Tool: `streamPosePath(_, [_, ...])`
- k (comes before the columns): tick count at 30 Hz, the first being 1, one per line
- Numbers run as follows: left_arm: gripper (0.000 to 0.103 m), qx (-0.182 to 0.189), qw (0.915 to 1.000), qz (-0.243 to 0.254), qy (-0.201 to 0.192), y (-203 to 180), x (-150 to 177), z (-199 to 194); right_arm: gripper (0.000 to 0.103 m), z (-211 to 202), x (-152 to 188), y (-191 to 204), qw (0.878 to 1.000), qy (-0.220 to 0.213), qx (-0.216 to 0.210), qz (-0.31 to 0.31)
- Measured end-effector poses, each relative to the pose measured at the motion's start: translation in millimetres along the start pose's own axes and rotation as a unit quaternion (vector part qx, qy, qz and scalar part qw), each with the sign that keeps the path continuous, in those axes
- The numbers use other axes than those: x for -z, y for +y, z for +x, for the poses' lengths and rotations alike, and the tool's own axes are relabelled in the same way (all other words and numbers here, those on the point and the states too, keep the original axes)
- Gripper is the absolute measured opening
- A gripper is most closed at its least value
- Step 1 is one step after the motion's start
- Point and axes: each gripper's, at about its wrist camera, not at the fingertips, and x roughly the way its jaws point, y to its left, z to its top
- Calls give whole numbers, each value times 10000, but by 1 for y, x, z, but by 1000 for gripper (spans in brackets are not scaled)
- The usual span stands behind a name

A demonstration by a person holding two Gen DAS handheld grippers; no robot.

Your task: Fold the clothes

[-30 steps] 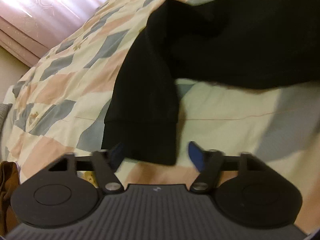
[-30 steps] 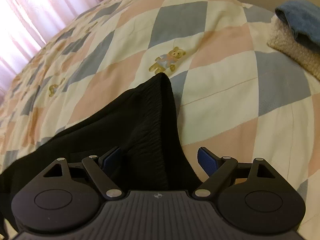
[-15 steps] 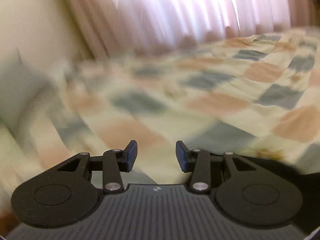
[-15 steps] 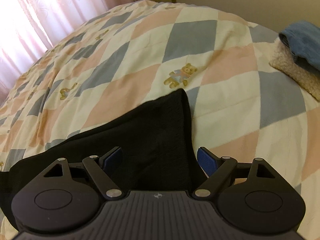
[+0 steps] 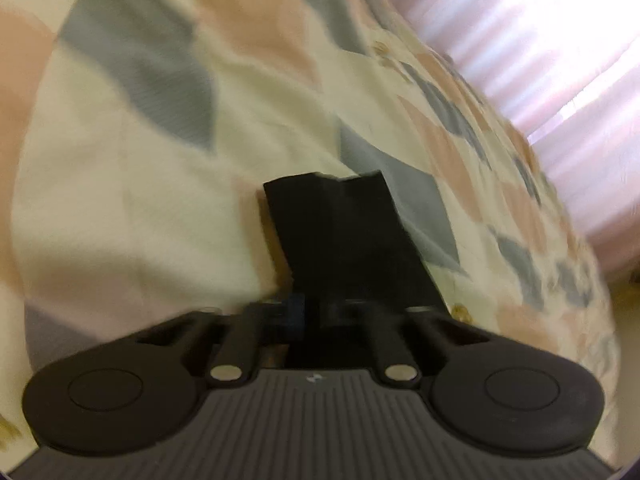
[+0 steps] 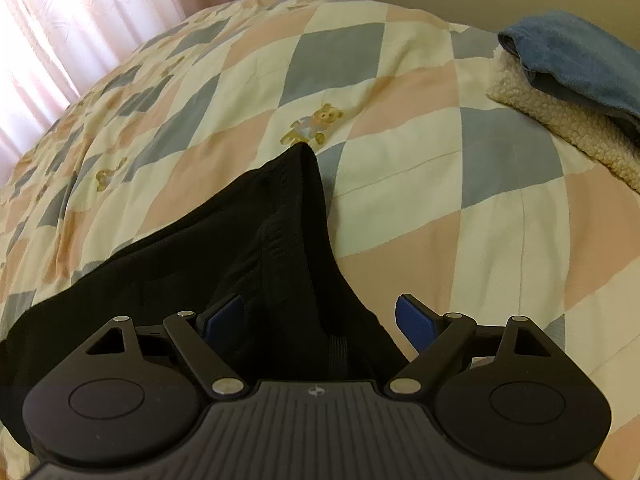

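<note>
A black garment [image 6: 200, 256] lies on the checkered quilt [image 6: 400, 160], its ribbed waistband edge rising to a point. My right gripper [image 6: 320, 318] hovers open over that edge, with the cloth running under and between the blue pads [image 6: 416, 320]. In the left wrist view, a narrow strip of the same black garment [image 5: 344, 232] stretches away from my left gripper [image 5: 320, 314]. The left jaws stand close together and are shut on the strip's near end. This view is blurred by motion.
A folded blue towel [image 6: 568, 56] rests on a cream fleece item [image 6: 560, 120] at the quilt's far right. Pink curtains [image 6: 60, 20] hang behind the bed, seen also as curtains [image 5: 540, 40] in the left wrist view. A teddy-bear print [image 6: 312, 128] lies beyond the waistband.
The left gripper went from open at the garment's hem to shut on it, and its view swung widely. The right gripper stayed open and drew back slightly over the waistband.
</note>
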Motion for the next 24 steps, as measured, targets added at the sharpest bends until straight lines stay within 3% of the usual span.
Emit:
streamPosePath(2, [1,-23,9966,625,-531,-17,-3,-37,85,-1,2,0,10000,3,-9,-31])
streamPosePath(6, [3,-24,9684,1976,-1520,-35,-2,-126,85,-7,3,-7,9999,-39,-98,-16])
streamPosePath(7, [6,-111,9633,2185,-1557,-35,-2,-130,85,-7,4,-9,9999,-34,-134,19])
streamPosePath(10, [7,-669,9599,2387,-1311,-13,12,-118,85,-10,6,-15,9996,-18,-253,126])
streamPosePath(11, [7,-1017,9559,2512,-1131,-4,21,-101,85,-11,7,-18,9994,-8,-324,156])
streamPosePath(14, [16,-1920,9391,2839,-272,23,52,-48,86,-19,6,-29,9991,31,-411,87])
streamPosePath(16, [18,-2136,9208,3243,-364,22,74,-47,88,-26,4,-42,9993,39,-384,22])
streamPosePath(17, [18,-2132,9181,3319,-380,18,79,-56,89,-31,3,-52,9992,39,-398,70])
streamPosePath(20, [37,-1853,9284,3209,-281,19,85,-98,91,-47,1,-86,9985,69,-463,289])
streamPosePath(23, [40,-2011,9315,3023,-234,36,95,-155,91,-60,15,-120,9948,365,-600,735])
streamPosePath(24, [40,-2000,9378,2833,-165,49,101,-182,91,-64,25,-133,9925,502,-682,883])
